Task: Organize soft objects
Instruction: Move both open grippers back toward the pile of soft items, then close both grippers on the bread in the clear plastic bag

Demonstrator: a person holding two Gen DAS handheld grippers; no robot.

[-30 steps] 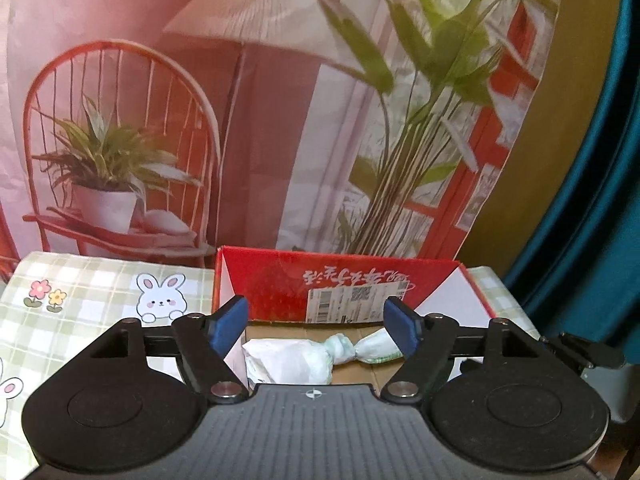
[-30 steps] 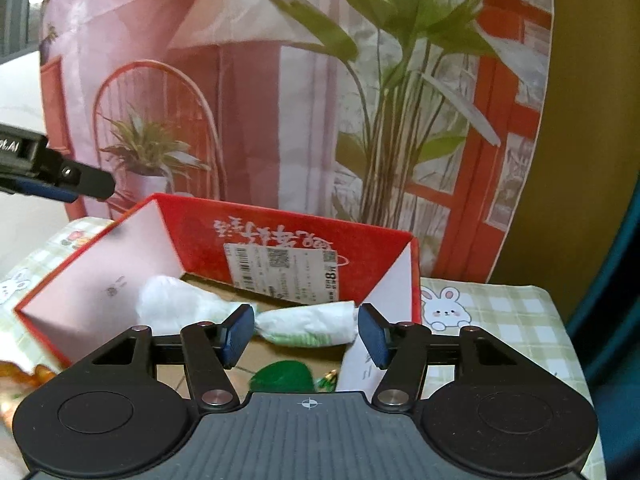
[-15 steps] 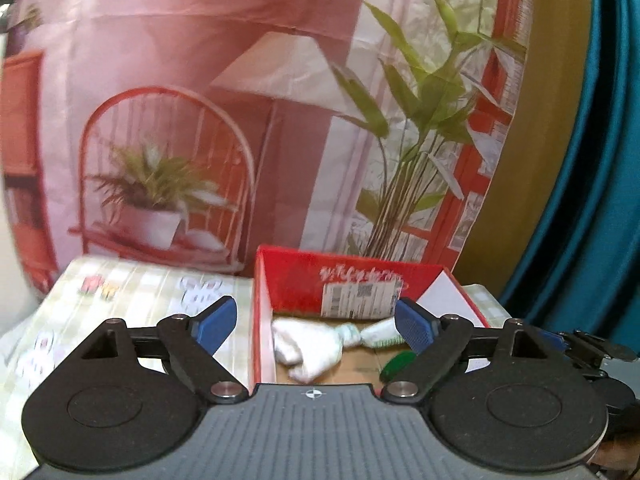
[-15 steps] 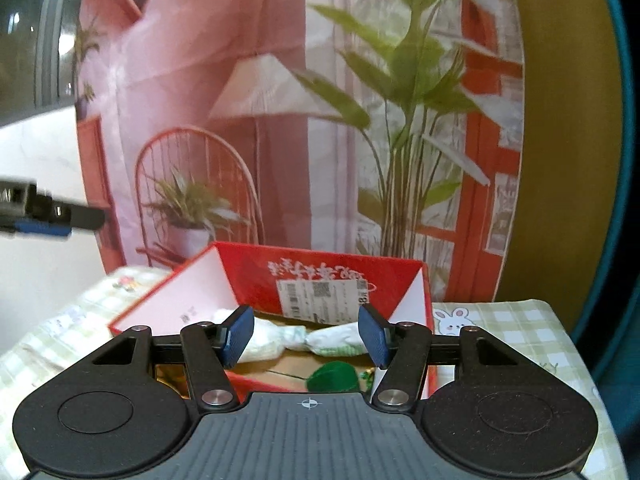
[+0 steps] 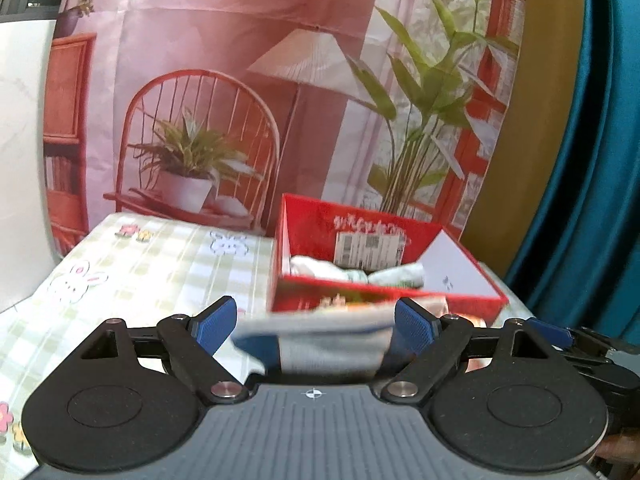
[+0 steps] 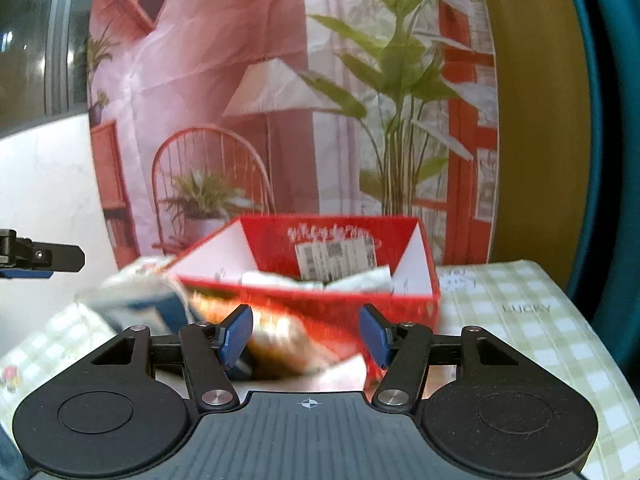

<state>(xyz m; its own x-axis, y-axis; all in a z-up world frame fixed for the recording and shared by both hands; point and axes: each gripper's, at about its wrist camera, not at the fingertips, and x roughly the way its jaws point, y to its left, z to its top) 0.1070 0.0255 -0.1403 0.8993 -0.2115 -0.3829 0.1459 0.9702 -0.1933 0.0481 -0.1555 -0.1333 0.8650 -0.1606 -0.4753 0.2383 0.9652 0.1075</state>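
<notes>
1. Left gripper [image 5: 314, 322] is hovering, jaws wide apart, over a grey-and-blue sock [image 5: 320, 344] lying before the red box [image 5: 360, 300] near the table's right edge.
2. Right gripper [image 6: 306, 334] is hanging half-parted, empty.
3. Next, probably: lowering and pinching the sock.

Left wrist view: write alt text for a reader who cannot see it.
The left gripper, jaws wide and gripping nothing, hangs over a blurred grey-and-blue cloth on a checked bunny-print tablecloth. Behind stands an open red box holding rolled white bundles, before a printed backdrop of a chair and plants.
</notes>
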